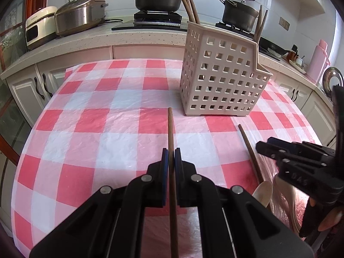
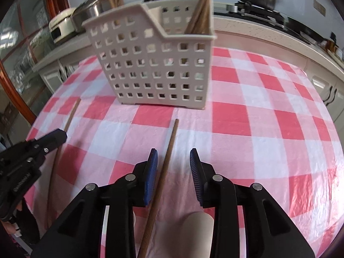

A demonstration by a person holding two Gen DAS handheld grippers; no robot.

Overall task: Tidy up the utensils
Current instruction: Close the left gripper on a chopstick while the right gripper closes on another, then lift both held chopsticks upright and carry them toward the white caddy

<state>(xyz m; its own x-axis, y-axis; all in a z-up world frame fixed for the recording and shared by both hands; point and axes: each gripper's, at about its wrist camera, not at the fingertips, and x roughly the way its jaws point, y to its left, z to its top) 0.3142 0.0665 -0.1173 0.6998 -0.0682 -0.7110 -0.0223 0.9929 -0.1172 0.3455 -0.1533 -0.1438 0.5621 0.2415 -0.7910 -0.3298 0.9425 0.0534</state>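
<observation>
Left gripper (image 1: 171, 158) has its fingers clamped on a wooden chopstick (image 1: 171, 129), tip toward the white perforated holder (image 1: 221, 75) on the checked worktop (image 1: 96, 129). Right gripper (image 2: 173, 161) fingers spread wide, straddling a second chopstick (image 2: 166, 161) without touching it; more chopsticks (image 2: 201, 10) stand in the holder.

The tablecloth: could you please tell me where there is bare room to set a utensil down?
Bare tablecloth lies left of the caddy and of the left gripper, and in the right view right of the right gripper. It is crowded between the grippers: a chopstick and a spoon lie there.
</observation>
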